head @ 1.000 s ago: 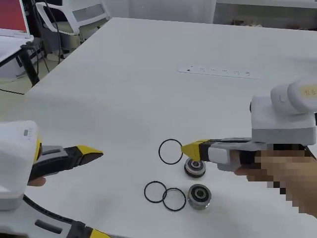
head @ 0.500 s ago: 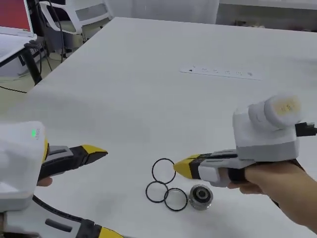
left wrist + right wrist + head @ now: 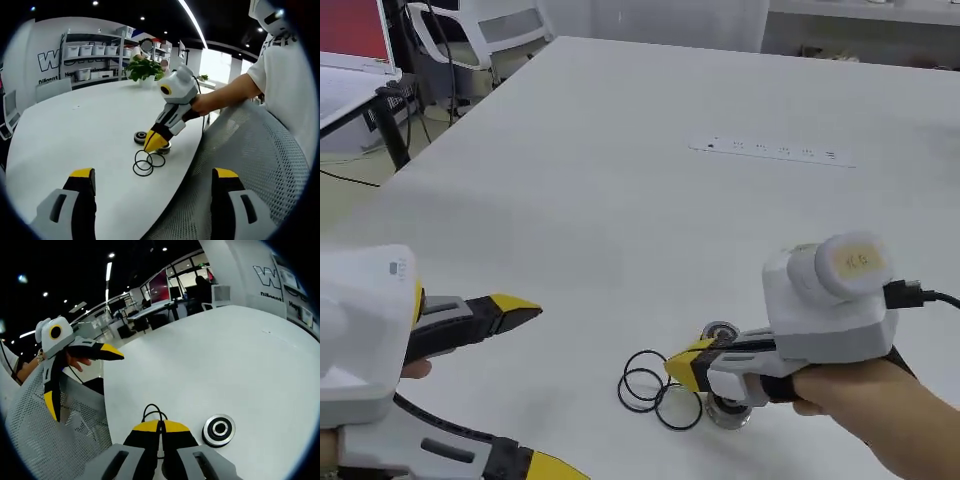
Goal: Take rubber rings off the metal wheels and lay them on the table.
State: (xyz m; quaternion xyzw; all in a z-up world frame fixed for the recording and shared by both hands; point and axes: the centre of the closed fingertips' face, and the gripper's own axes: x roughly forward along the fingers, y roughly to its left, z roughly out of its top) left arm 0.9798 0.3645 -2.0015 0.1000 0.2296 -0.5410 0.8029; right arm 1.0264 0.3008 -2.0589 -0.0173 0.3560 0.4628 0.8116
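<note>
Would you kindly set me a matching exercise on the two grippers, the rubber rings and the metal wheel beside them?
Things:
1. left gripper
2. right gripper
3. rubber rings
4. metal wheel

States:
A. thin black loops, overlapping on the table
B. jaws wide apart
C. jaws together
D. round, silver, dark centre

Pairs: 1-B, 2-C, 3-A, 4-D

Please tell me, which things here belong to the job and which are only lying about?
For the job: rubber rings; metal wheels; right tongs, shut on one ring; left tongs, open and empty.
Lying about: power strip; chairs; potted plant.
</note>
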